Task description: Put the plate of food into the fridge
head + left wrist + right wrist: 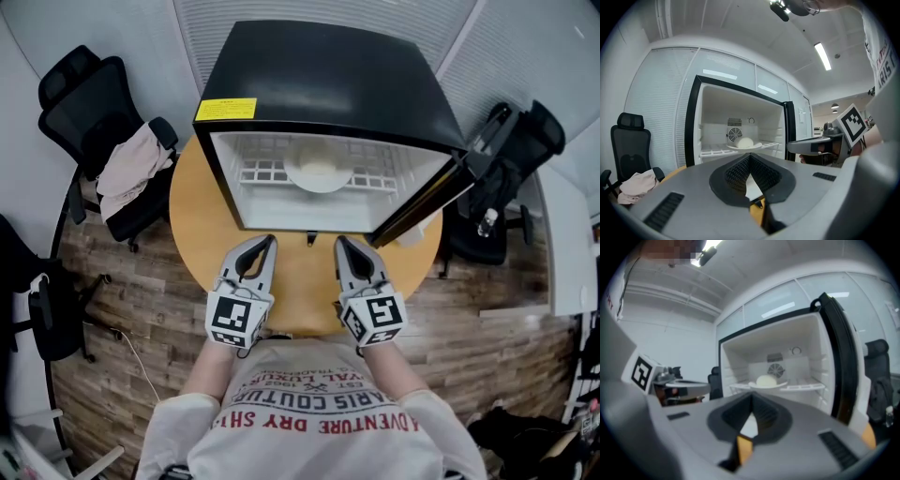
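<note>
A white plate with a pale mound of food (318, 172) rests on the wire shelf inside the open black mini fridge (328, 70). It also shows as the plate (744, 143) in the left gripper view and the plate (767, 382) in the right gripper view. My left gripper (267, 243) and right gripper (342, 243) hover side by side over the table, just in front of the fridge opening. Both point at the fridge. Each has its jaws shut with nothing between them, as the left gripper (750, 156) and right gripper (751, 396) show close up.
The fridge stands on a round wooden table (202, 225); its door (422, 206) hangs open to the right. A black office chair with a pinkish cloth (131, 169) stands at left, another black chair (511, 159) at right. Wood floor surrounds the table.
</note>
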A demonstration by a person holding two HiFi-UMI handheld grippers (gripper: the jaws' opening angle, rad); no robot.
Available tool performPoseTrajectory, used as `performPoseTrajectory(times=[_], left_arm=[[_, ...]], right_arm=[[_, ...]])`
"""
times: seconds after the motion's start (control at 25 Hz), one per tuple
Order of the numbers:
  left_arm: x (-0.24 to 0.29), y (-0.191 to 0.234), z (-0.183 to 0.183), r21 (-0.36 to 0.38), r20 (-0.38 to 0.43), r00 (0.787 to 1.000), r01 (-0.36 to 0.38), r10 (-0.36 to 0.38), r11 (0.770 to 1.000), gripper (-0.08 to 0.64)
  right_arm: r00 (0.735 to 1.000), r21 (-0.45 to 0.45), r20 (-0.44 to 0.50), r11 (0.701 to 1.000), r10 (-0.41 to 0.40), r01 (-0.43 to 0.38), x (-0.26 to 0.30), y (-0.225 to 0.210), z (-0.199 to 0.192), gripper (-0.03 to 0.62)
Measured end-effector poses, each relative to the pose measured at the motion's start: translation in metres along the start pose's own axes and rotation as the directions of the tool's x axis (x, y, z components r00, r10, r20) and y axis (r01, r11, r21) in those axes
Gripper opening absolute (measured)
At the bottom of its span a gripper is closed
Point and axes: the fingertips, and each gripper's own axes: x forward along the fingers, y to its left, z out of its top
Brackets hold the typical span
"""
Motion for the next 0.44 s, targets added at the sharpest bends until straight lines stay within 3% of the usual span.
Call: performPoseTrajectory(times=[0.44], left_arm=[[0.001,0.002,0.001,0.005,0.03,0.999,0.038,-0.038,0.999,0.026]], right_arm=[[0.998,0.076,-0.057,0.997,-0.016,0.02,0.007,-0.001,-0.018,0.029]])
